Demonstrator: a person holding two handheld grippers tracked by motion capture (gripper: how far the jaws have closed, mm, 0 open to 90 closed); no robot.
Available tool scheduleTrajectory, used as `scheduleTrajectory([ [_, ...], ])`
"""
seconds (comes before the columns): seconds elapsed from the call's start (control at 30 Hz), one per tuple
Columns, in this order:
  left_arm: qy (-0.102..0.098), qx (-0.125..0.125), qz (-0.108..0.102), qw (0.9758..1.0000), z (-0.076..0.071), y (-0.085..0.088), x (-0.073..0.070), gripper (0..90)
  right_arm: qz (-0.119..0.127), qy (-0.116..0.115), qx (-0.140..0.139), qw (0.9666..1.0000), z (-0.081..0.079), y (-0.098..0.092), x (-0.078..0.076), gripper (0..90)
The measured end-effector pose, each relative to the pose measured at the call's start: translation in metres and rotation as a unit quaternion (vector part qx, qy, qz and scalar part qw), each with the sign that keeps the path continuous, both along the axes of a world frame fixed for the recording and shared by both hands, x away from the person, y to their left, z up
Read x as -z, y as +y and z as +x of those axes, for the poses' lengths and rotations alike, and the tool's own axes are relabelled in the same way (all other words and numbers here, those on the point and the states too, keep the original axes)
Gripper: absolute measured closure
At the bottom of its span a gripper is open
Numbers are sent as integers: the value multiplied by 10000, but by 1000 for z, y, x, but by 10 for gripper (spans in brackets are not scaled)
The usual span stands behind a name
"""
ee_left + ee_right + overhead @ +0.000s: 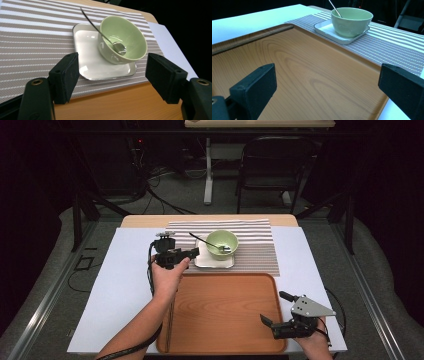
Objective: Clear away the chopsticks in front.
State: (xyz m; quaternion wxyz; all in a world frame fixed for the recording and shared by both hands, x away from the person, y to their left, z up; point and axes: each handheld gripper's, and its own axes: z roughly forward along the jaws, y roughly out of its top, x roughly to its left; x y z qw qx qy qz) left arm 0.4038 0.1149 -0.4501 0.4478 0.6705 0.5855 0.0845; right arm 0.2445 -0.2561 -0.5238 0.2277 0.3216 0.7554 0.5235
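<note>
Right gripper (272, 324): you are resting it at the near right corner of the wooden tray (220, 320), jaws standing wide with nothing between them; in the right gripper view they are framing bare tray wood.

Wooden tray: lying on the white sheet (120, 285) at the near middle of the table, carrying nothing; its far rim is meeting the striped placemat (255, 252).

Left gripper (192, 252): you are holding it just above the tray's far left corner, pointing toward the dish; jaws apart and gripping nothing; in the left gripper view the pads (66, 77) are bracketing the near edge of the white square plate (87, 57) without touching it.

White square plate: sitting on the placemat, just beyond the tray's far rim.

Green bowl (222, 243): standing on the plate, toward its far right corner; upright in the high view, seeming tilted in the left gripper view.

Spoon (207, 243): lying in the bowl, handle sticking out over the rim toward the far left.

Step in hand, as judged: you are approaching the plate and bowl, likely to bring them onto the tray; nothing is grasped yet.

Next move, as judged: you are needing to settle the pads over the plate's near rim or the bowl's wall, close firmly, and lift level so the spoon is not sliding out.
</note>
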Motion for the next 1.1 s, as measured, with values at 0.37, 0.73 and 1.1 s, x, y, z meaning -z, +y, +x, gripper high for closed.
scheduleTrajectory([
  [0.37, 173, -102, -119, 9997, 24, -5, 7, 287, 3, 1, -12, 10000, 0, 0, 0, 16],
  [0.73, 277, -308, -93, 9991, 42, -10, 16, 294, -5, -1, -33, 10000, 0, 0, 0, 16],
  [1.1, 395, -394, -125, 9984, 55, -15, 29, 313, -9, -14, -57, 10000, 0, 1, 0, 16],
])
